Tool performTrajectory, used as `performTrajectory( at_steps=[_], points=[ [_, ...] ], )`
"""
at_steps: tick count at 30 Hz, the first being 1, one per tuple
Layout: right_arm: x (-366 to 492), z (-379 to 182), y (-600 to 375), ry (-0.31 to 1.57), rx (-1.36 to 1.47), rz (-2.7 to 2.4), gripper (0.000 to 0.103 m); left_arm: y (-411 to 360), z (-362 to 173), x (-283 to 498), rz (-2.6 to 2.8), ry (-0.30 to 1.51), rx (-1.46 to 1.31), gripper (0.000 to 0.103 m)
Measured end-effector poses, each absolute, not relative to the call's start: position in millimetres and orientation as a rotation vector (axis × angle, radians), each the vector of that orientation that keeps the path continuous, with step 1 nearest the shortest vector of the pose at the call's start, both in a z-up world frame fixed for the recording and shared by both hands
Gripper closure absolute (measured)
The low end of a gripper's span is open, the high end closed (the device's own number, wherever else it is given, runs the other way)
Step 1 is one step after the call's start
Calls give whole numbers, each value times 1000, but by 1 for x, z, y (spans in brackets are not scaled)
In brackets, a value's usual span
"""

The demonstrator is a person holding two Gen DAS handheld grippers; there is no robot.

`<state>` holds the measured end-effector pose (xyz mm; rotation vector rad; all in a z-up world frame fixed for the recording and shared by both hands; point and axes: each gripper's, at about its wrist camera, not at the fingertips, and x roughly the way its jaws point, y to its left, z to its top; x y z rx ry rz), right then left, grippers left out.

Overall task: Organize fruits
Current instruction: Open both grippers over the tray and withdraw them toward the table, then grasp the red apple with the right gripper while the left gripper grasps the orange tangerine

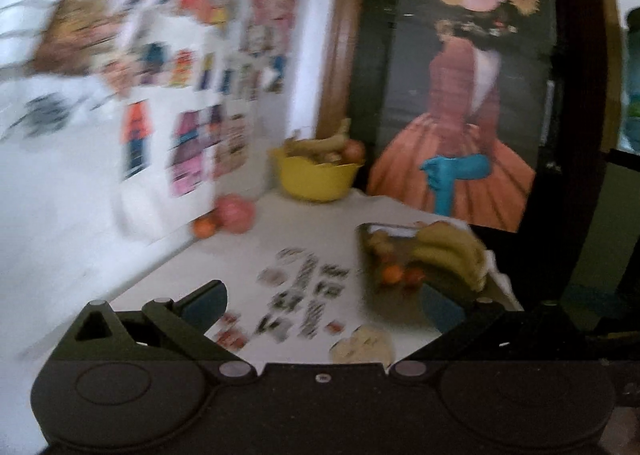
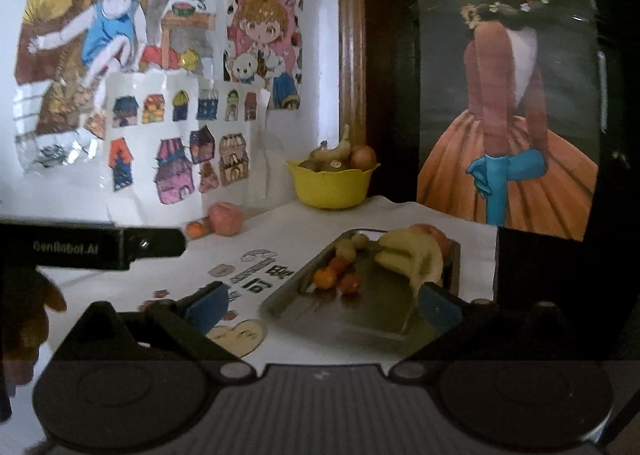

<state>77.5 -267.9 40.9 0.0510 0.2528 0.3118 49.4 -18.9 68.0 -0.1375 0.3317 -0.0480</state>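
Note:
A yellow bowl (image 2: 333, 185) at the back of the white table holds bananas and apples; it also shows in the left wrist view (image 1: 316, 177). A metal tray (image 2: 372, 307) holds a banana bunch (image 2: 416, 255), small oranges (image 2: 325, 278) and other small fruit; it also shows in the left wrist view (image 1: 400, 295). A pink apple (image 2: 226, 218) and a small orange (image 2: 196, 230) lie by the wall. My left gripper (image 1: 326, 303) is open and empty above the table. My right gripper (image 2: 320, 301) is open and empty, at the tray's near edge.
Cartoon posters cover the wall (image 2: 160, 95) on the left. A large girl poster (image 2: 508, 95) stands behind the table on the right. Printed stickers (image 1: 304, 295) lie on the tablecloth. The left gripper's body (image 2: 108, 247) reaches in at the left of the right wrist view.

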Motion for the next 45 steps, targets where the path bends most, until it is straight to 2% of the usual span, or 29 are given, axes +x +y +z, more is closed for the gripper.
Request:
performTrajectory(
  at_steps=[7, 14, 19, 26, 31, 36, 45],
  points=[
    [27, 17, -248, 291, 178, 336, 0, 22, 44, 6, 76, 368, -221, 1],
    [8, 5, -223, 356, 137, 376, 0, 48, 29, -8, 155, 407, -249, 1],
    [28, 1, -217, 386, 139, 377, 0, 50, 27, 25, 223, 427, -248, 1],
    [96, -2, -227, 426, 111, 424, 0, 27, 40, 98, 301, 479, -170, 1],
    [142, 4, -257, 536, 225, 564, 0, 3, 55, 138, 263, 636, -141, 1],
    [178, 12, -277, 747, 313, 533, 0, -9, 81, 156, 313, 843, -189, 1],
    [196, 69, -297, 1067, 226, 580, 0, -32, 139, 130, 477, 970, -297, 1]
  ],
)
